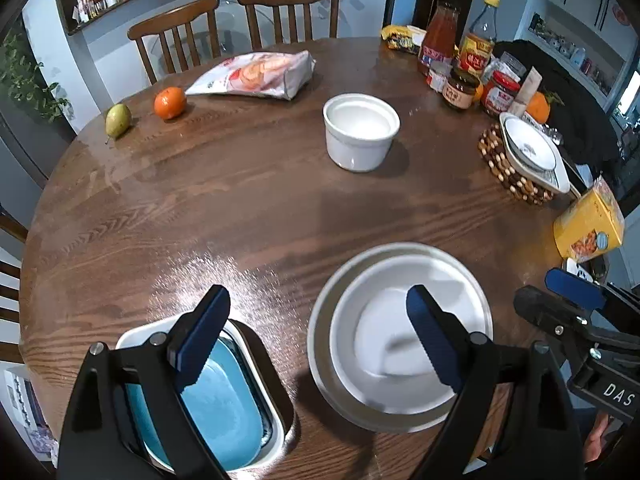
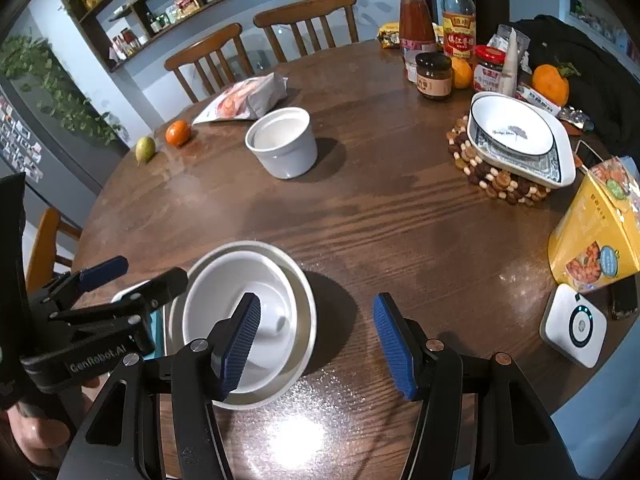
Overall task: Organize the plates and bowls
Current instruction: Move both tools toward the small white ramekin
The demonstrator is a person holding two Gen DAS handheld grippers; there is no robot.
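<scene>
Since the dishes near us look already nested, we judge that the next thing to gather is the white pot (image 1: 361,137) standing alone mid-table. Going left to right across the table (image 1: 224,208): a blue dish (image 1: 224,408) sits inside a white square one at the near left edge, under our left gripper (image 1: 316,340), whose jaws stand wide with nothing between them. Just right of it a white bowl (image 1: 404,340) rests in a wider plate (image 1: 320,340); our right gripper (image 2: 316,344) hovers at that stack's right side, jaws about half open and empty, one finger over the bowl, not touching it. Far right, a patterned bowl (image 2: 508,130) lies in a dish on a bead mat (image 2: 496,184).

The pot lies ahead of both grippers, well apart from either, upright, mouth up. Seen from the left gripper it stands nearly straight ahead; from the right it lies ahead and a little left. Neither hand is plainly nearer. The pot is round, so no axis governs the grip; a jaw over the rim would serve.
</scene>
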